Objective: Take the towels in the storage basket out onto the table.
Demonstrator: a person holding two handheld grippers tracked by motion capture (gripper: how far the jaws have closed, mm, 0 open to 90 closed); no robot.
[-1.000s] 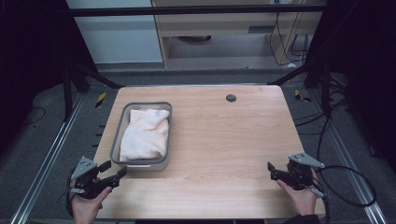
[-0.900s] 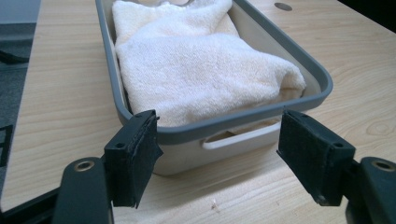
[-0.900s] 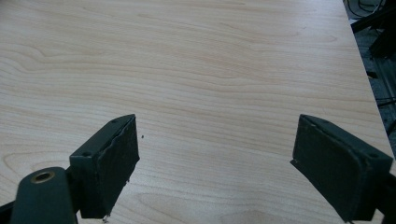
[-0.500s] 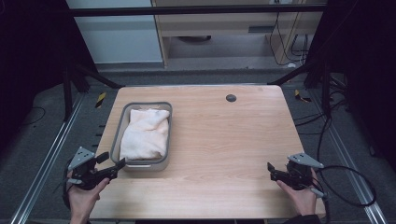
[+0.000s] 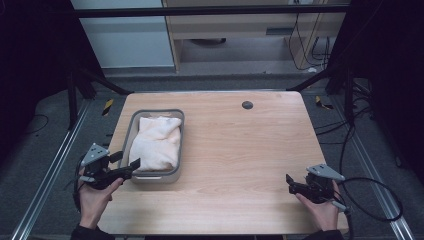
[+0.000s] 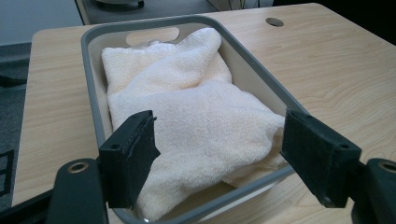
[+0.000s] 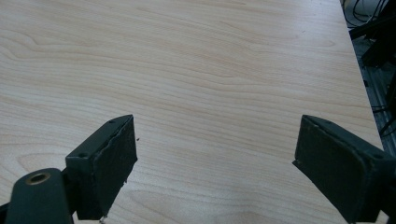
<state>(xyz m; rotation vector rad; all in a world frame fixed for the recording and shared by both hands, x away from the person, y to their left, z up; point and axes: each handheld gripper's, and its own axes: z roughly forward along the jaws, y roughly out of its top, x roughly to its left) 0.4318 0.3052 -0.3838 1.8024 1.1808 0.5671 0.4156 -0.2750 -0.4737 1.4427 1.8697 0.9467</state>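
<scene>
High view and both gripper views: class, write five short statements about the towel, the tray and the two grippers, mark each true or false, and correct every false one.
1. The cream towel lies inside the grey tray. True.
2. The left gripper is clamped on the towel. False: its jaws stand open at the tray's near end, apart from the towel.
3. The right gripper holds a cup. False: its jaws are open over bare wood, with nothing between them.
4. The tray sits on the left part of the wooden table. True.
5. The round hole in the table lies inside the tray. False: it lies near the table's far edge, apart from the tray.
</scene>
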